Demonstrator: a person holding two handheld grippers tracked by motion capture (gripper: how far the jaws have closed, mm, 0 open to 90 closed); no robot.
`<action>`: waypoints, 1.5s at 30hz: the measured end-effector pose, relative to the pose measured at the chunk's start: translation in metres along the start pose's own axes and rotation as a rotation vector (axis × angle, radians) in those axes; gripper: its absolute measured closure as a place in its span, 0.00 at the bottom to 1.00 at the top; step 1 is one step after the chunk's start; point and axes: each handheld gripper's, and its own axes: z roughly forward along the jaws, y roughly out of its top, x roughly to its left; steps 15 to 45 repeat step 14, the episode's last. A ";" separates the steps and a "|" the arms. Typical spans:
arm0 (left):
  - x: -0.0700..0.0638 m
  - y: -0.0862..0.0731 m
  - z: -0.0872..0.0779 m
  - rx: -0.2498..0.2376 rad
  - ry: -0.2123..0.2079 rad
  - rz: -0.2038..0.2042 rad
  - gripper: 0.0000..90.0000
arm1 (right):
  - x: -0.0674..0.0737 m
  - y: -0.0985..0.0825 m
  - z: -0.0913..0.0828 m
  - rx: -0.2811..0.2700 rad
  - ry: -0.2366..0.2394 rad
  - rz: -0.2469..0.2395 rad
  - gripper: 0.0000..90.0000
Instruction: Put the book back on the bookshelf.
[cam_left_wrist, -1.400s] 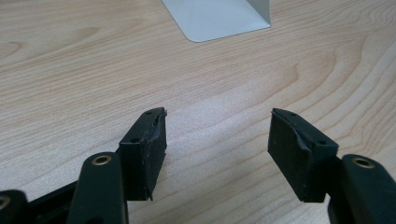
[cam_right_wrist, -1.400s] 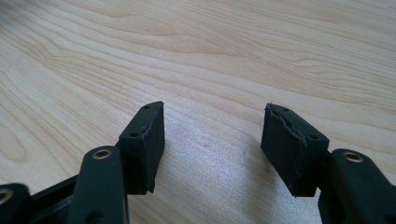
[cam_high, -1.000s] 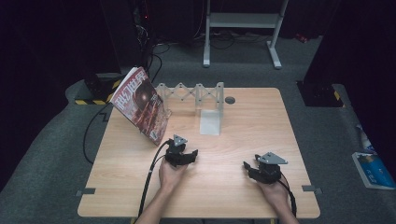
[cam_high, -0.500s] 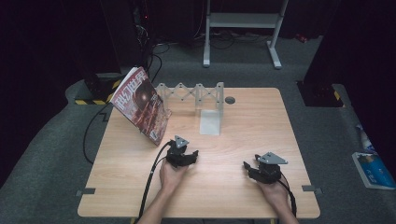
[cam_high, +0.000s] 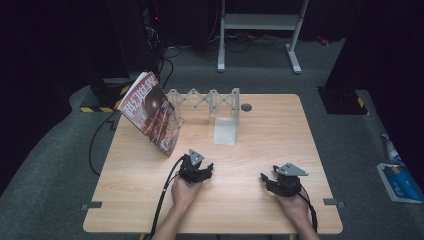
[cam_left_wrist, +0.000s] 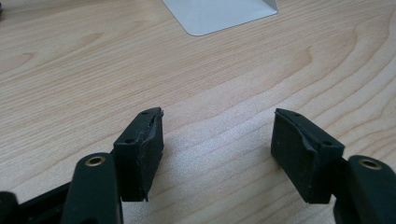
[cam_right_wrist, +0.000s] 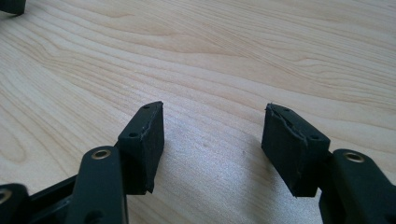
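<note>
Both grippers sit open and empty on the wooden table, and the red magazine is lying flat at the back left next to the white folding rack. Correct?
Not quite. The red magazine is not flat: the high view shows it propped up at a tilt at the end of the white folding rack. The rest holds: the left gripper and right gripper are open and empty on the light wooden table.

I had open bench (cam_high: 250, 150) ahead of both claws, with bare wood between the spread jaws of the left claw (cam_left_wrist: 217, 140) and the right claw (cam_right_wrist: 212, 135). Obstacles stood at the far edge: a tilted magazine (cam_high: 151, 112) at far left, an accordion rack (cam_high: 205, 99) beside it, and a white stand (cam_high: 225, 131) just ahead of the left claw. The right half lay unobstructed.
</note>
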 end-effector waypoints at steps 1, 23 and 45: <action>0.000 0.000 0.000 0.000 0.000 0.000 0.38 | 0.000 0.000 0.000 0.000 0.000 0.000 0.43; 0.000 0.000 0.000 -0.003 0.003 0.001 0.38 | 0.000 0.000 0.000 0.001 -0.001 0.002 0.44; 0.000 0.000 0.000 -0.003 0.003 0.001 0.38 | 0.000 0.000 0.000 0.001 -0.001 0.002 0.44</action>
